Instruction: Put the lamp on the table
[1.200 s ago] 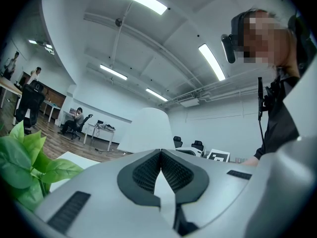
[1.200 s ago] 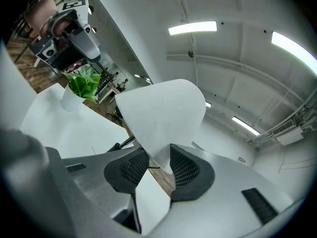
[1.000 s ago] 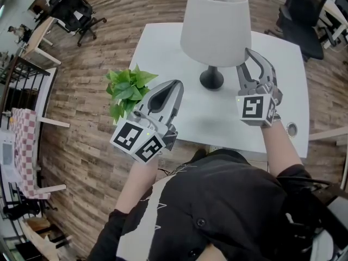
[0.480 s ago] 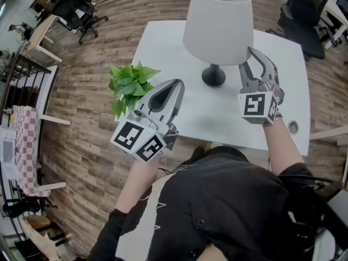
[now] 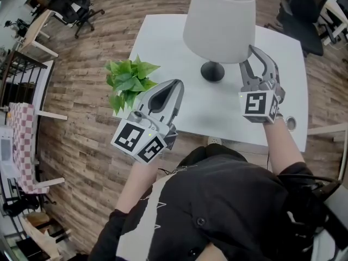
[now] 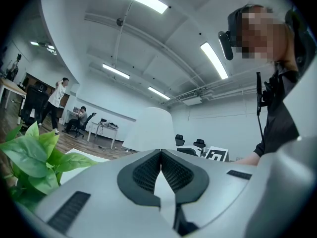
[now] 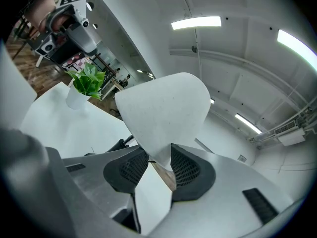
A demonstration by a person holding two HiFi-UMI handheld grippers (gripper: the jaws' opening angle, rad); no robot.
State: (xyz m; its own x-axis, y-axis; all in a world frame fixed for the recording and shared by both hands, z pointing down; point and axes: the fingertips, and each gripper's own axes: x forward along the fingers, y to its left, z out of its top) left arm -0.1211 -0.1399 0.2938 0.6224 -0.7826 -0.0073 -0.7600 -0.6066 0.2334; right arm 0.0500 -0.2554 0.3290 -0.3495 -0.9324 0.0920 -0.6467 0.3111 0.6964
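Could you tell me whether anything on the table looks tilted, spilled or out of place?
Nothing stands out: the lamp stands upright on the white table, and the potted plant sits upright near its left edge.

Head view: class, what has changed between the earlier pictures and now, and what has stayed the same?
The right hand-held gripper has just been opening its jaws, with the rim of the white-shaded lamp with a black base between them. The lamp stays standing on the white table. The left hand-held gripper stays shut and empty beside the green leafy plant.
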